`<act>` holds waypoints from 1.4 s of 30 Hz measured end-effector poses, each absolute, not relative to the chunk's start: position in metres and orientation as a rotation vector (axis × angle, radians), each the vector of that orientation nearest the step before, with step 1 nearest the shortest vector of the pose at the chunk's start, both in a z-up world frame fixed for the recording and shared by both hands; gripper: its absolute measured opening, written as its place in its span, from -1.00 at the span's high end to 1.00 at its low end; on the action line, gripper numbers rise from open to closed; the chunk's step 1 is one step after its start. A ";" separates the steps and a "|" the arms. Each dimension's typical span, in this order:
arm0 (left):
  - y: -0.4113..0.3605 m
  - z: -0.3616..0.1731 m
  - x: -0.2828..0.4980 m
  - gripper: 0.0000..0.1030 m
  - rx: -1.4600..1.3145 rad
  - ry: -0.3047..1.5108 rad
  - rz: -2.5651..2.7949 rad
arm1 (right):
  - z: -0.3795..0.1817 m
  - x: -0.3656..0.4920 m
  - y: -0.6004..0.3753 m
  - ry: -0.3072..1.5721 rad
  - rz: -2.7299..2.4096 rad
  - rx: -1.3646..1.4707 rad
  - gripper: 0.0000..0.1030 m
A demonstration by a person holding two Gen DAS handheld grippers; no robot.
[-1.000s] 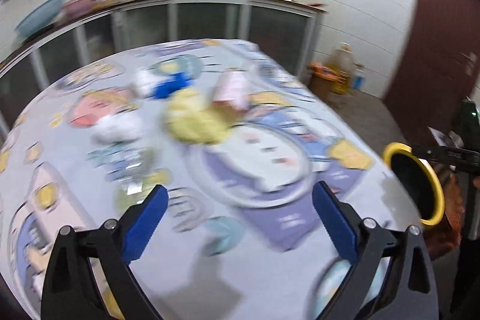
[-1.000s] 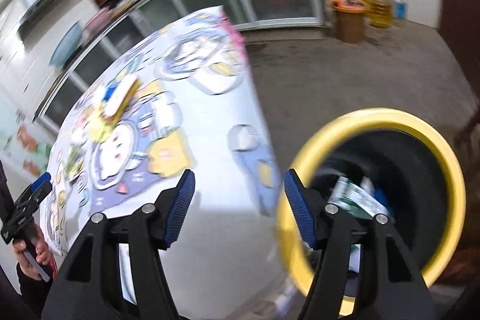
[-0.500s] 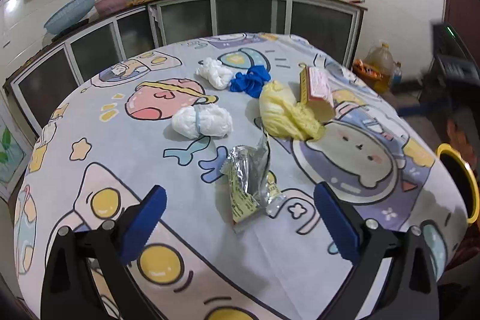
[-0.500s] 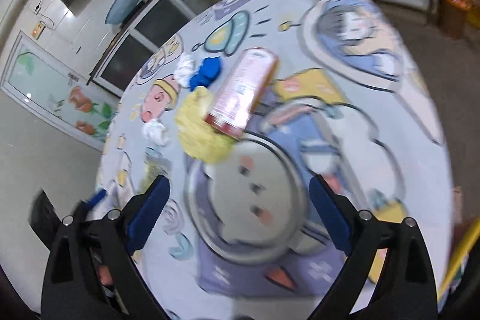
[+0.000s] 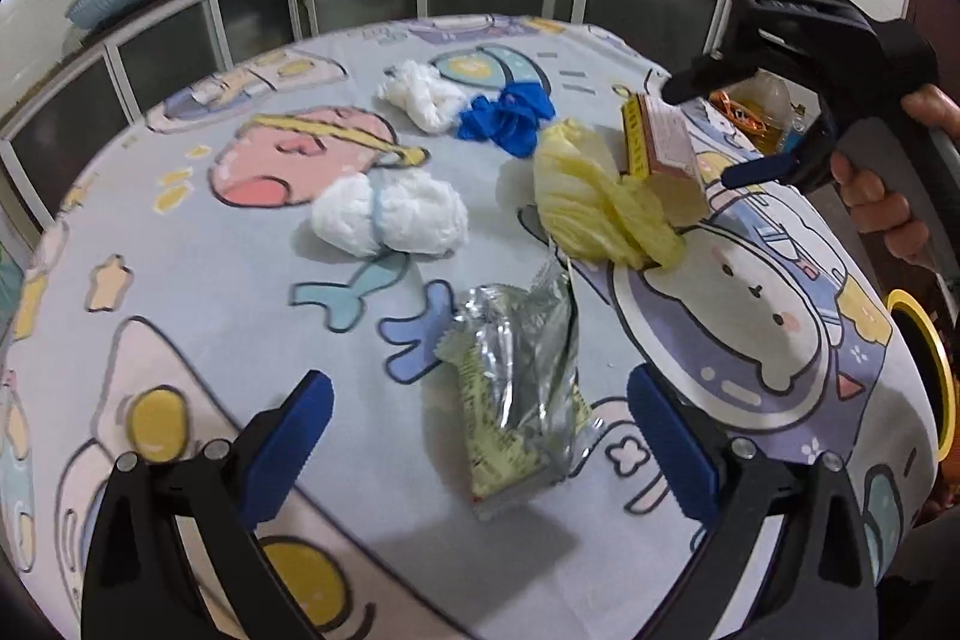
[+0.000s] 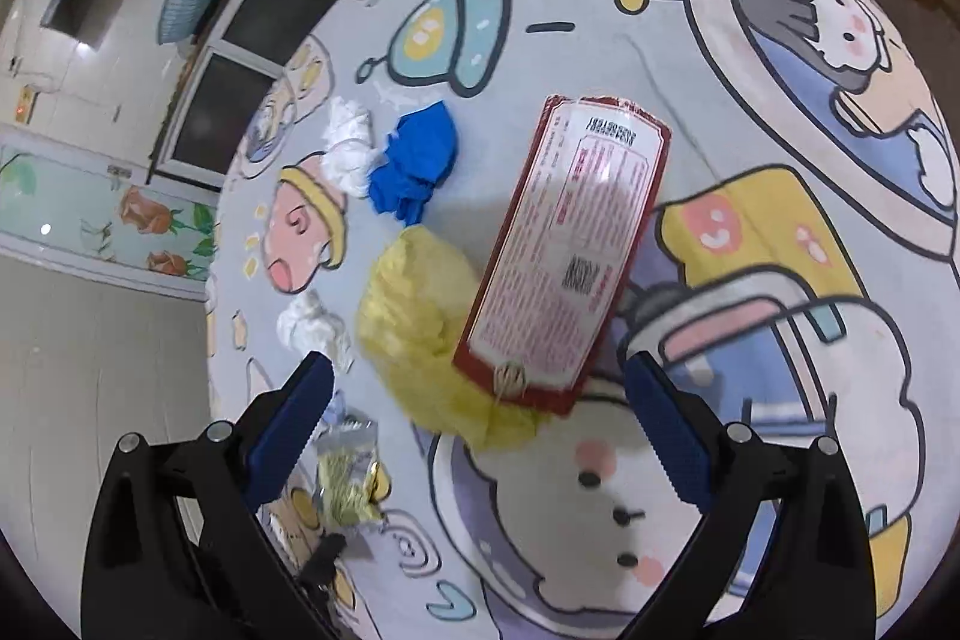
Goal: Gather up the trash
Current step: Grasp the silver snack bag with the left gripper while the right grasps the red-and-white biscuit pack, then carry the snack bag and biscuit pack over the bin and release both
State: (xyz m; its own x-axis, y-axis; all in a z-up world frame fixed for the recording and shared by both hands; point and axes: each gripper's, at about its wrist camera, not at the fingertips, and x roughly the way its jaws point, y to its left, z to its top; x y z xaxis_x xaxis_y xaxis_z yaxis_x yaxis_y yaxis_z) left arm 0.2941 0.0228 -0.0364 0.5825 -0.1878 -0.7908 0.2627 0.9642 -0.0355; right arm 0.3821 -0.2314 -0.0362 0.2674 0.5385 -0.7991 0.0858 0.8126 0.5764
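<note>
A round tabletop [image 5: 180,280] under a cartoon-printed cloth fills both views. Beyond its right edge, low down, the yellow rim of a dark trash bin [image 5: 936,370] shows in the left wrist view.

The left gripper [image 5: 480,436] hangs over the near side of the tabletop with its blue-padded jaws wide apart and nothing between them. The right gripper [image 6: 477,418] hovers above the middle of the tabletop, its jaws likewise spread wide and holding nothing; in the left wrist view it appears at the upper right with the person's hand [image 5: 882,196] on its handle.

The trash lies loose on the cloth. A red and pink box [image 6: 570,256] lies flat near the middle, one long edge resting on a crumpled yellow bag [image 6: 414,316]; both sit just ahead of the right gripper's jaws. A torn silver and yellow snack wrapper [image 5: 516,388] lies ahead of and between the left gripper's jaws. A white wad bound with a pale band [image 5: 390,214] lies further in, to the left of the yellow bag. At the far side, a bunched blue glove [image 5: 504,118] touches a second white crumpled wad [image 5: 420,94].
</note>
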 end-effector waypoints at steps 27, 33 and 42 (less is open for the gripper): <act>0.019 -0.009 0.272 0.69 0.032 0.885 -0.277 | -0.009 0.342 -0.256 1.175 0.353 0.568 0.34; 0.013 0.018 0.236 0.69 0.027 0.804 -0.285 | 0.018 0.290 -0.252 1.112 0.417 0.502 0.34; -0.015 0.036 0.203 0.69 0.041 0.751 -0.319 | 0.029 0.217 -0.270 1.044 0.463 0.502 0.32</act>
